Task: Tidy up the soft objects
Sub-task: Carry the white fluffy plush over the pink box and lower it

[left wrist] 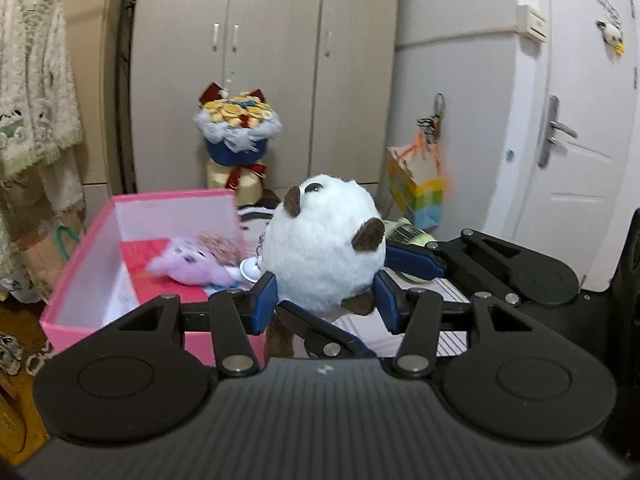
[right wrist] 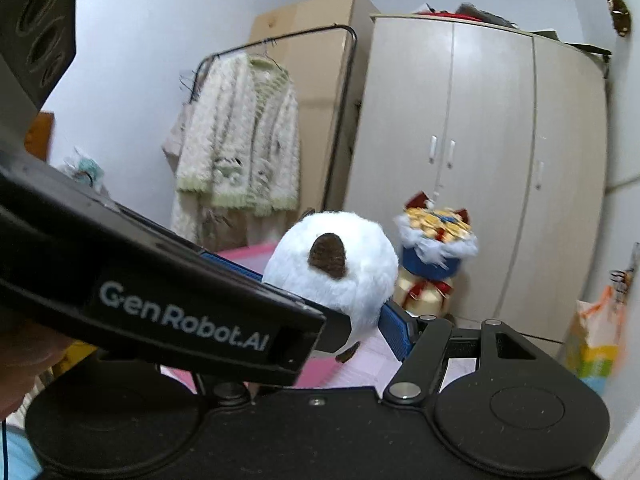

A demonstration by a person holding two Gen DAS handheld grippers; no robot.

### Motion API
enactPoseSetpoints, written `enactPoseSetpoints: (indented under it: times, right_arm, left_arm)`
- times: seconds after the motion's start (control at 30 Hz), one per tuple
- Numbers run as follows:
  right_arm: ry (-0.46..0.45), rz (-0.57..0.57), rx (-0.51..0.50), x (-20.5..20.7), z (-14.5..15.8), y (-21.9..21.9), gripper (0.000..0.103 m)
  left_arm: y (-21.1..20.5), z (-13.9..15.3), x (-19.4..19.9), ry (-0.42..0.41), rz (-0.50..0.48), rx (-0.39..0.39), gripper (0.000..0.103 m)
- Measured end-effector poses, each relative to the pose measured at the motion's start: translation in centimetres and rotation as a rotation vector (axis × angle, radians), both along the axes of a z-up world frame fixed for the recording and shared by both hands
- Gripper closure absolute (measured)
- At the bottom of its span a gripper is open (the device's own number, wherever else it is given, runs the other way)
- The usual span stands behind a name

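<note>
Fluffy white plush toy (left wrist: 320,240), glossy pink cardboard box (left wrist: 80,276), matt black plastic tool (left wrist: 326,300)

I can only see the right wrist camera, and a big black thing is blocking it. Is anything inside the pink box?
Observer: Yes, a purple plush toy lies inside the pink box.
Operator: Is the left gripper holding the fluffy white toy?
Observer: Yes, the left gripper presses its blue pads on both sides of the white plush toy.
Operator: Does it have a face?
Observer: One dark eye shows near its top.
</note>
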State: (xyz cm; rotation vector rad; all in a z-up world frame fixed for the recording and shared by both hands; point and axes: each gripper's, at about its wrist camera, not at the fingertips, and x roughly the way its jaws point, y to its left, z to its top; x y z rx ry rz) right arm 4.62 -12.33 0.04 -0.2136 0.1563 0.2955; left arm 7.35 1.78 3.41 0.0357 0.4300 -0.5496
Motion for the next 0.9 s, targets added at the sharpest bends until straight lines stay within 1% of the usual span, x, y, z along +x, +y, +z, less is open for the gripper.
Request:
enactPoseSetpoints:
  times: [0.07,0.13,0.2,0.23,0.3,0.37,0.43,0.53,0.7,0.8,0.9]
  right_arm:
    - [0.007,0.035,0.011,1.6,0.7,0.4,0.033]
    - [0.023,0.071,0.046,3.1,1.3,0.9,0.033]
    - [0.039,0.1,0.064,4.8,1.8,1.8,0.033]
    - [0.052,0.109,0.068,5.8,1.8,2.5,0.033]
    - [0.087,0.137,0.069,7.7,1.6,3.7,0.033]
    - [0.133,0.162,0.088,9.4,1.1,4.5,0.033]
    - [0.197,0.196,0.114,11.6,0.7,5.5,0.033]
    - [0.275,0.223,0.15,13.8,0.1,6.5,0.033]
    - [0.384,0.243,0.195,16.8,-0.4,7.6,0.033]
    - [0.452,0.25,0.196,18.1,-0.8,8.2,0.033]
    - [0.514,0.274,0.143,19.4,-1.2,9.1,0.032]
  left_arm:
    - [0.8,0.7,1.3,0.012,0.02,0.003,0.053]
    - [2.0,1.3,3.0,0.04,0.039,-0.005,0.053]
    - [3.6,1.7,4.9,0.076,0.061,-0.027,0.053]
    - [4.0,1.7,5.7,0.094,0.072,-0.034,0.053]
    - [5.3,1.2,8.0,0.168,0.117,-0.054,0.053]
    - [6.1,0.7,9.5,0.2,0.161,-0.057,0.053]
    - [6.8,0.1,10.4,0.206,0.205,-0.045,0.053]
    - [7.8,-0.5,12.1,0.212,0.255,-0.041,0.053]
    - [9.4,-0.9,14.5,0.225,0.299,-0.049,0.052]
    - [10.3,-1.4,15.3,0.236,0.317,-0.06,0.053]
    - [11.0,-2.2,15.7,0.256,0.334,-0.07,0.054]
